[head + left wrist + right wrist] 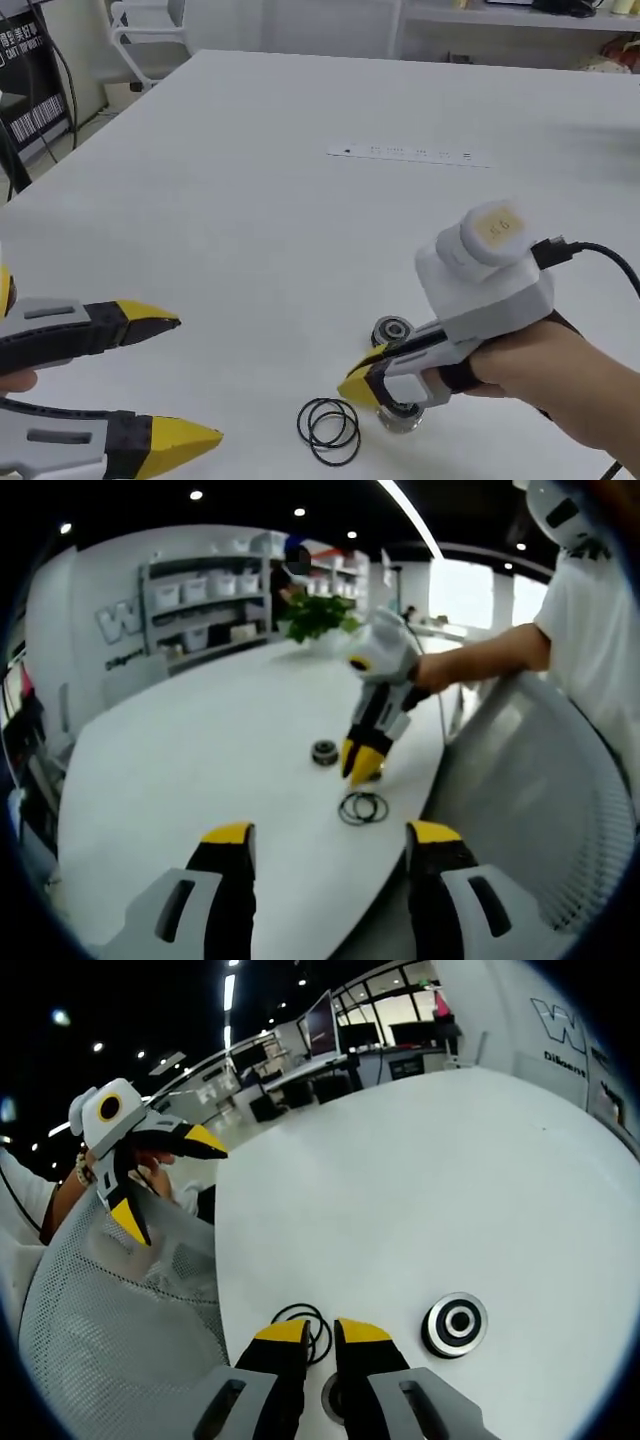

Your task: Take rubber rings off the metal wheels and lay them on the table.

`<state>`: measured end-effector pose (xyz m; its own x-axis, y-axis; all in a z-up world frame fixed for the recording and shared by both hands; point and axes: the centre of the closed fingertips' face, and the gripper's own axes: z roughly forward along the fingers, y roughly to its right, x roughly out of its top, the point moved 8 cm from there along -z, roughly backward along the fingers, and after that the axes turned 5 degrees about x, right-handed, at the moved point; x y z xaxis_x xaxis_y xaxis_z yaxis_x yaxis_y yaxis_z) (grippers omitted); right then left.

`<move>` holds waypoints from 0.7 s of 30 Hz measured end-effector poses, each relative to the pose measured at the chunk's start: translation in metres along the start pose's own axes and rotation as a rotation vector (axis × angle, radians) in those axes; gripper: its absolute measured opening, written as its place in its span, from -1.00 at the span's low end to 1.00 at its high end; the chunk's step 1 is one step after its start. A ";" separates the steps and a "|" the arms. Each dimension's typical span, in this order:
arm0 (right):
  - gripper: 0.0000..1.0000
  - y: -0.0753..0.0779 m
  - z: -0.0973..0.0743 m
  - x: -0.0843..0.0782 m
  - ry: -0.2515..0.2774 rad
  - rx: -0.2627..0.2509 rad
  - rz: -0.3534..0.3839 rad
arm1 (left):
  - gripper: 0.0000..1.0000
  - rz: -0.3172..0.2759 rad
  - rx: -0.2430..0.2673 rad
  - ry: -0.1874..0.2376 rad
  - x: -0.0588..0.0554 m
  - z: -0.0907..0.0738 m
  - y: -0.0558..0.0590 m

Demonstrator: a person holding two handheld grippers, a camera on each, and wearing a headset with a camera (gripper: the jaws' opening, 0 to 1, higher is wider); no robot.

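White table carries the work near its front edge. The right gripper, jaws narrow, sits right over a metal wheel; whether it pinches a ring is unclear. Loose rubber rings lie just beside, toward the wide-open left gripper, well apart.

A wide white desk stands in a bright room, a white chair beyond its far corner. Wall shelving holds white bins near a green plant. Recessed ceiling spots glow overhead, a window shines, and a grey mesh chair back is beside the desk.
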<state>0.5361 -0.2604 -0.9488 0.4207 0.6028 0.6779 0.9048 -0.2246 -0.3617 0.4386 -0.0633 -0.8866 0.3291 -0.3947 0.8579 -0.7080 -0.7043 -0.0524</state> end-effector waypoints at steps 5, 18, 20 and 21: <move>-0.79 0.001 -0.006 0.007 0.072 -0.001 -0.001 | 0.24 0.001 -0.010 0.001 0.000 0.000 0.001; -0.51 0.007 -0.027 0.022 0.248 -0.029 0.019 | 0.23 0.041 -0.032 -0.033 -0.002 0.002 0.005; -0.50 0.006 -0.029 0.025 0.267 -0.027 0.020 | 0.23 0.040 -0.033 -0.035 -0.003 0.002 0.005; -0.49 0.006 -0.030 0.025 0.270 -0.030 0.017 | 0.23 0.039 -0.035 -0.038 -0.003 0.003 0.005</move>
<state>0.5542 -0.2695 -0.9147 0.4346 0.3738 0.8194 0.8973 -0.2584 -0.3580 0.4355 -0.0672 -0.8909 0.3238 -0.4436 0.8357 -0.7417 -0.6674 -0.0669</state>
